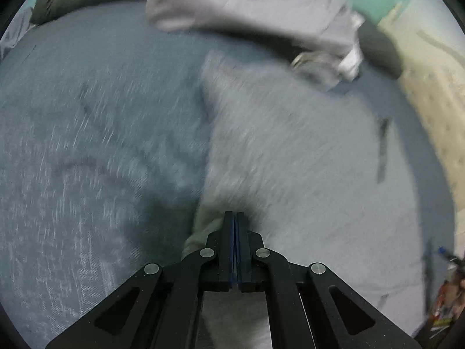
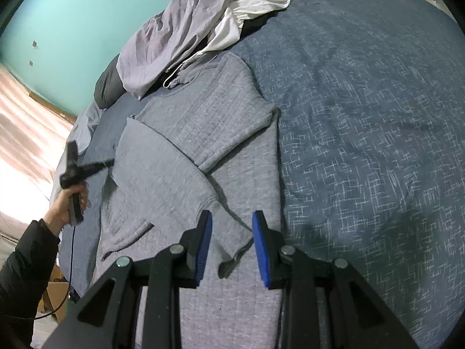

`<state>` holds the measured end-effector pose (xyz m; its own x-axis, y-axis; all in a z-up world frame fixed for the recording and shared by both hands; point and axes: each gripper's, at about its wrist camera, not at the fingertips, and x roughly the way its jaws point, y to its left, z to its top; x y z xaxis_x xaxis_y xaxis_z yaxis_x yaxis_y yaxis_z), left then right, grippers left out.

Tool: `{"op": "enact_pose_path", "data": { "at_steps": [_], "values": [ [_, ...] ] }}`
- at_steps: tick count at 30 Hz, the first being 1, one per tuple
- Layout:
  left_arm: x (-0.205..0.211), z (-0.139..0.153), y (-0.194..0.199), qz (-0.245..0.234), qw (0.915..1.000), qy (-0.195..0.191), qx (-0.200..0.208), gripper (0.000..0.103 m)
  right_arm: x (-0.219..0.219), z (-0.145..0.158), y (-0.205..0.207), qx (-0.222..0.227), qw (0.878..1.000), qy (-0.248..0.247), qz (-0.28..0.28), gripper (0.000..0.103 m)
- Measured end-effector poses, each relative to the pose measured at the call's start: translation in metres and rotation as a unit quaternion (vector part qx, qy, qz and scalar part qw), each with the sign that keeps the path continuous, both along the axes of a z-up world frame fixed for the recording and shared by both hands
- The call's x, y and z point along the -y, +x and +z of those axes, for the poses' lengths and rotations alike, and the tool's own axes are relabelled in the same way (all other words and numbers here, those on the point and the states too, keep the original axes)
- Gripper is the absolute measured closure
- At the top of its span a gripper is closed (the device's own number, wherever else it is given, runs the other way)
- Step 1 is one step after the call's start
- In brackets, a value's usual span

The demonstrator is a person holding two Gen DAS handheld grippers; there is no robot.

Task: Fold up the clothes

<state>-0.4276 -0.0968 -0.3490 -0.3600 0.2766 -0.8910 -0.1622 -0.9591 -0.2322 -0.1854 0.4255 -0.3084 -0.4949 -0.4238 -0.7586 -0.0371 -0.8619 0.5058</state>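
Observation:
A grey hoodie [image 2: 203,133] lies flat on the blue bedcover [image 2: 363,116], with both sleeves folded across its body. My right gripper [image 2: 232,216] hovers open over the lower sleeve, whose cuff [image 2: 232,253] lies loose between the blue pads without touching them. At the hoodie's left edge a hand holds my left gripper [image 2: 110,162]. The left wrist view is blurred. There my left gripper [image 1: 234,215] is shut at the edge of the hoodie [image 1: 276,145], and cloth bunches up beside its fingers.
A lilac garment [image 2: 174,37] and a white one [image 2: 250,8] are piled at the head of the bed, over a dark pillow [image 2: 109,84]. A black-sleeved arm [image 2: 26,261] reaches in at the left. A cardboard box [image 2: 55,293] stands on the floor beside the bed.

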Motion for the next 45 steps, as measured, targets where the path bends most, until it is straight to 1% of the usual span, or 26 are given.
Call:
{"op": "enact_pose_path", "data": {
  "at_steps": [2, 3, 6, 9, 11, 14, 16, 18, 19, 23, 24, 25, 26, 27, 30, 32, 33, 34, 35, 37, 39, 40, 42, 45],
  "values": [
    [0.007, -0.001, 0.006, 0.008, 0.9999, 0.008, -0.005, 0.101, -0.002, -0.001, 0.0, -0.001, 1.0, -0.003, -0.003, 0.075],
    [0.007, 0.001, 0.009, 0.012, 0.9999, 0.006, -0.009, 0.101, -0.003, -0.001, 0.0, -0.002, 1.0, -0.004, -0.004, 0.075],
    [-0.003, 0.018, 0.012, 0.017, 0.999, -0.015, -0.039, 0.101, -0.004, -0.003, 0.0, -0.001, 1.0, -0.005, -0.004, 0.075],
    [-0.016, 0.031, 0.005, 0.005, 0.9983, -0.005, -0.058, 0.101, -0.004, -0.004, 0.0, 0.001, 1.0, -0.007, -0.007, 0.075],
    [-0.026, 0.032, -0.002, -0.006, 0.9982, -0.008, -0.06, 0.101, -0.003, -0.003, 0.0, 0.001, 1.0, -0.006, -0.006, 0.075],
    [-0.029, 0.016, -0.014, -0.007, 0.9986, -0.025, -0.047, 0.101, -0.002, -0.003, 0.001, -0.001, 1.0, -0.005, -0.003, 0.075],
    [-0.018, 0.001, -0.019, 0.018, 0.9988, -0.031, -0.032, 0.101, -0.003, -0.004, 0.001, -0.002, 1.0, -0.007, -0.005, 0.075],
    [-0.003, -0.01, -0.019, 0.046, 0.9986, 0.004, -0.025, 0.101, -0.004, -0.005, 0.002, -0.002, 1.0, -0.01, -0.006, 0.075],
    [0.004, -0.01, -0.016, 0.054, 0.998, 0.018, -0.028, 0.101, -0.005, -0.007, 0.002, -0.001, 1.0, -0.01, -0.007, 0.075],
    [0.011, 0.003, 0.0, 0.069, 0.9964, 0.008, -0.048, 0.101, -0.008, -0.01, 0.005, 0.005, 1.0, -0.01, -0.01, 0.075],
    [0.014, 0.007, 0.005, 0.074, 0.996, 0.006, -0.049, 0.096, -0.008, -0.01, 0.006, 0.005, 1.0, -0.008, -0.01, 0.075],
    [0.018, 0.01, 0.012, 0.078, 0.9957, 0.004, -0.05, 0.088, -0.007, -0.008, 0.008, 0.004, 1.0, -0.004, -0.009, 0.075],
    [0.021, 0.014, 0.019, 0.078, 0.9957, 0.006, -0.049, 0.084, -0.006, -0.007, 0.009, 0.004, 1.0, 0.0, -0.007, 0.075],
    [0.025, 0.017, 0.027, 0.078, 0.9958, 0.006, -0.047, 0.081, -0.005, -0.007, 0.011, 0.005, 1.0, 0.004, -0.005, 0.075],
    [0.034, 0.024, 0.053, 0.068, 0.997, 0.006, -0.037, 0.08, -0.004, -0.007, 0.018, 0.015, 1.0, 0.015, -0.001, 0.075],
    [0.045, 0.029, 0.081, 0.059, 0.9979, 0.005, -0.027, 0.075, -0.002, -0.007, 0.025, 0.025, 0.999, 0.02, 0.004, 0.075],
    [0.049, 0.032, 0.091, 0.056, 0.9982, 0.007, -0.021, 0.069, -0.001, -0.007, 0.03, 0.031, 0.999, 0.025, 0.008, 0.075],
    [0.053, 0.034, 0.102, 0.053, 0.9984, 0.01, -0.014, 0.065, 0.001, -0.007, 0.034, 0.036, 0.999, 0.03, 0.013, 0.074],
    [0.056, 0.036, 0.116, 0.051, 0.9985, 0.015, -0.008, 0.065, 0.003, -0.007, 0.038, 0.042, 0.998, 0.034, 0.017, 0.07],
    [0.063, 0.042, 0.145, 0.045, 0.9988, 0.02, 0.0, 0.064, 0.009, -0.005, 0.049, 0.047, 0.998, 0.04, 0.032, 0.066],
    [0.066, 0.048, 0.17, 0.037, 0.9992, 0.017, 0.002, 0.061, 0.015, -0.002, 0.06, 0.051, 0.997, 0.046, 0.048, 0.057],
    [0.067, 0.05, 0.182, 0.033, 0.9993, 0.015, 0.002, 0.057, 0.017, 0.0, 0.066, 0.052, 0.996, 0.05, 0.053, 0.054],
    [0.07, 0.057, 0.21, 0.027, 0.9993, 0.024, 0.004, 0.051, 0.019, 0.003, 0.077, 0.056, 0.995, 0.058, 0.061, 0.054],
    [0.073, 0.062, 0.244, 0.019, 0.9994, 0.029, 0.007, 0.05, 0.021, 0.007, 0.093, 0.066, 0.993, 0.07, 0.069, 0.054]
  ]
}}
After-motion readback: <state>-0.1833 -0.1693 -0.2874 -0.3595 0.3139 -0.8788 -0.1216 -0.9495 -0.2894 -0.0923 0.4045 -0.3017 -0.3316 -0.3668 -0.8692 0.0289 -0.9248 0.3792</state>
